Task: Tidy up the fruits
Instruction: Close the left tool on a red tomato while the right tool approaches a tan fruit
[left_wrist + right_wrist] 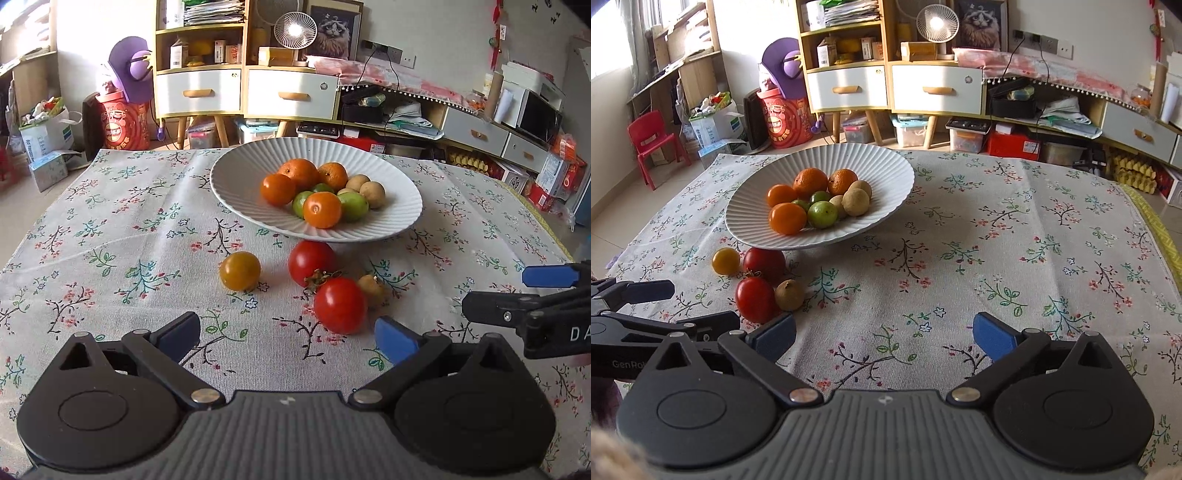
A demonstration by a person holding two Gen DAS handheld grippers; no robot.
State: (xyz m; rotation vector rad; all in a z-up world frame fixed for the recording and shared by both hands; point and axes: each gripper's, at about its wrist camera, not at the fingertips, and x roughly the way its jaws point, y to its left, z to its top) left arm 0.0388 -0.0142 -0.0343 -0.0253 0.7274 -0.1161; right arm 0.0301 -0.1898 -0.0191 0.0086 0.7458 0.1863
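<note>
A white ribbed plate (243,173) (886,162) holds oranges, green fruits and brown longans. On the cloth in front of it lie a yellow tomato (240,270) (726,261), two red tomatoes (311,260) (340,305) (764,261) (755,299) and a brown longan (372,287) (789,294). My left gripper (288,334) is open and empty, just short of the near red tomato. My right gripper (884,336) is open and empty over bare cloth to the right of the fruits. It also shows in the left wrist view (517,291) at the right edge.
A floral cloth (997,258) covers the table. Behind the table stand shelves with drawers (243,88), a small fan (295,31) and a low cluttered cabinet (480,125). A red child's chair (652,144) stands far left.
</note>
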